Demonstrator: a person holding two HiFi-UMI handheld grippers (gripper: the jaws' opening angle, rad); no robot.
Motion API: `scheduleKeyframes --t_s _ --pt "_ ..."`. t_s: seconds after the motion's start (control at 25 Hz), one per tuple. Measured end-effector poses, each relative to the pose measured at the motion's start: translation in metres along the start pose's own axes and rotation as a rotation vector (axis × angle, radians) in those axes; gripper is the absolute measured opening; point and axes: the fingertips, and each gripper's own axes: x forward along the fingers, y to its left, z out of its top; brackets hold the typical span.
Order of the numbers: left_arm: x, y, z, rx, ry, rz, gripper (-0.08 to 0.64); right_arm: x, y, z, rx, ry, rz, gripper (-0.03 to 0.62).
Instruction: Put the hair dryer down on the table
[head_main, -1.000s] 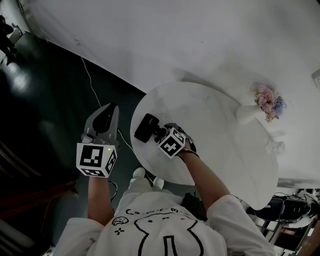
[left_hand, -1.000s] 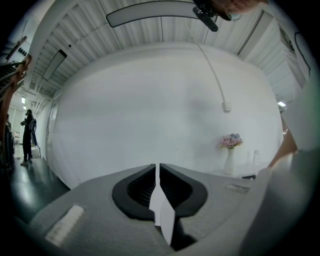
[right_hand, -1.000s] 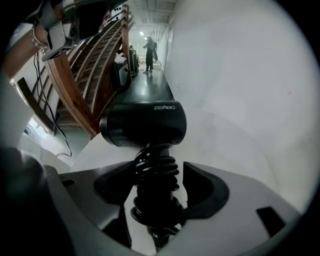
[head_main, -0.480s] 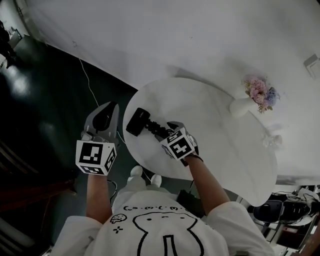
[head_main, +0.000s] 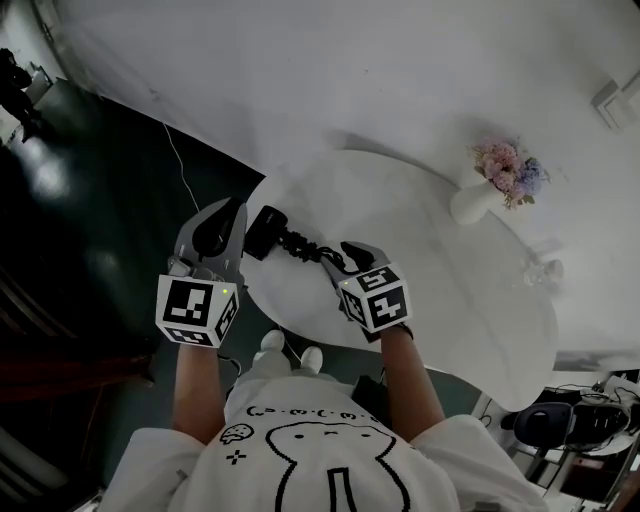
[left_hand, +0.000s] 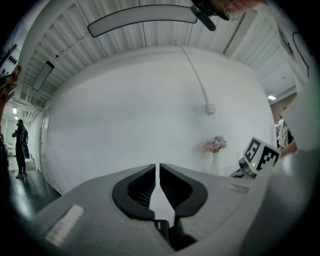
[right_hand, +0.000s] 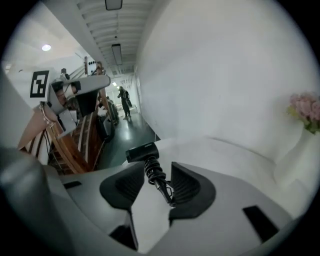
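Observation:
The black hair dryer (head_main: 268, 230) lies on the round white table (head_main: 430, 250) near its left edge, its handle wrapped in coiled cord. My right gripper (head_main: 338, 256) sits just behind the handle's end. In the right gripper view the dryer (right_hand: 142, 151) rests on the table, and the cord end reaches in between the jaws of my right gripper (right_hand: 151, 172). Those jaws are closing and the pads do not press on it. My left gripper (head_main: 225, 215) hovers off the table's left edge beside the dryer's head, and in its own view my left gripper (left_hand: 159, 167) is shut with nothing in it.
A white vase of pink flowers (head_main: 490, 185) stands at the table's far side, with a small glass object (head_main: 545, 270) to its right. A thin cable (head_main: 180, 165) runs over the dark floor on the left. A white wall rises behind the table.
My right gripper has drawn back toward the person, off the dryer's handle. The dryer stays lying on the table. My left gripper has hardly moved.

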Motion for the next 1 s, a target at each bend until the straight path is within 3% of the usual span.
scheduleKeyframes --t_s 0.12,0.16,0.44,0.84,1.0 --pt "-0.002 -0.018 0.006 0.009 -0.012 -0.005 0.034 -0.033 -0.006 0.016 0.036 -0.124 -0.042 0.026" --pt "-0.004 -0.024 0.008 0.010 -0.017 -0.006 0.034 -0.044 -0.007 0.019 0.044 -0.158 -0.043 -0.002" --pt "-0.015 -0.057 0.016 0.041 -0.042 -0.038 0.034 -0.103 -0.014 0.032 -0.014 -0.287 -0.117 -0.002" --pt "-0.021 -0.056 0.040 0.095 -0.089 -0.092 0.034 -0.142 0.001 0.070 -0.075 -0.465 -0.190 -0.003" --pt "-0.026 -0.048 0.053 0.100 -0.106 -0.108 0.034 -0.159 0.001 0.086 -0.047 -0.527 -0.288 -0.003"
